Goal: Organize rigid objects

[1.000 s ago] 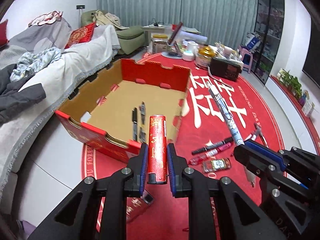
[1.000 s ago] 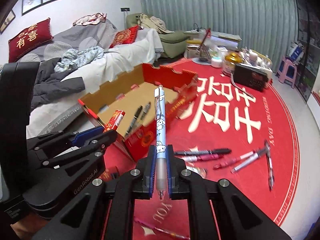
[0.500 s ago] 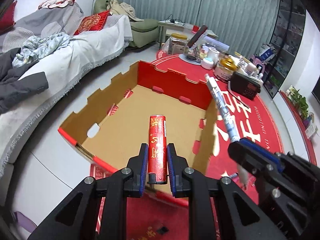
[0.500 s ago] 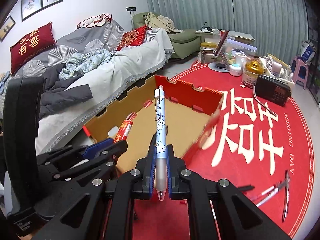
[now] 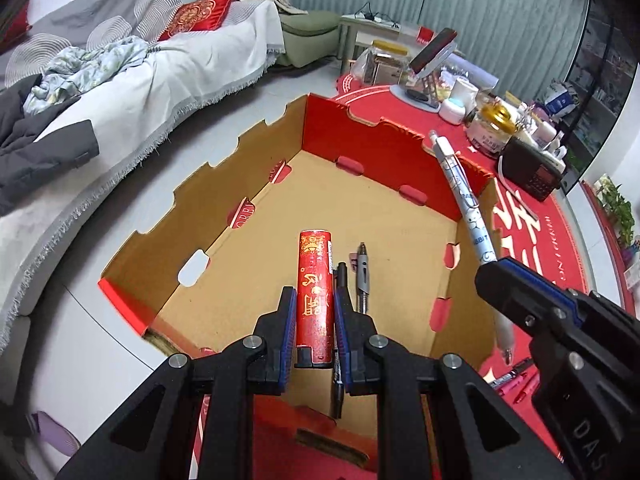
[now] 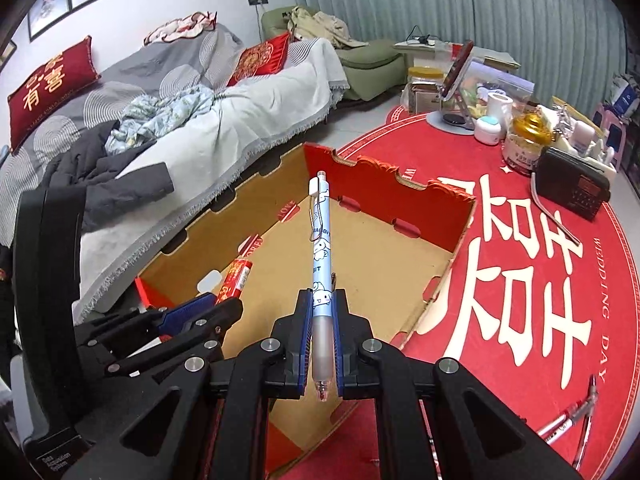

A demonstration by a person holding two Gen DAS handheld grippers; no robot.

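My left gripper (image 5: 314, 304) is shut on a red cylinder with gold print (image 5: 314, 280) and holds it over the near part of the open red cardboard box (image 5: 360, 136). Two dark pens (image 5: 362, 276) lie on the box floor just right of the cylinder. My right gripper (image 6: 322, 304) is shut on a light blue cartoon pen (image 6: 320, 236), held above the same box (image 6: 400, 200). The right gripper (image 5: 532, 300) and blue pen (image 5: 464, 200) show at the right of the left wrist view; the left gripper (image 6: 200, 312) with the cylinder (image 6: 236, 280) shows at the left of the right wrist view.
The box stands on a red round rug (image 6: 520, 280). Loose pens (image 6: 576, 416) lie on the rug to the right. A black radio (image 6: 572, 188), jars and a phone stand (image 6: 456, 80) crowd the far rug edge. A covered sofa (image 6: 200, 120) runs along the left.
Both grippers moved forward from in front of the box to above its inside, still holding the cylinder and the blue pen. The box now fills both views.
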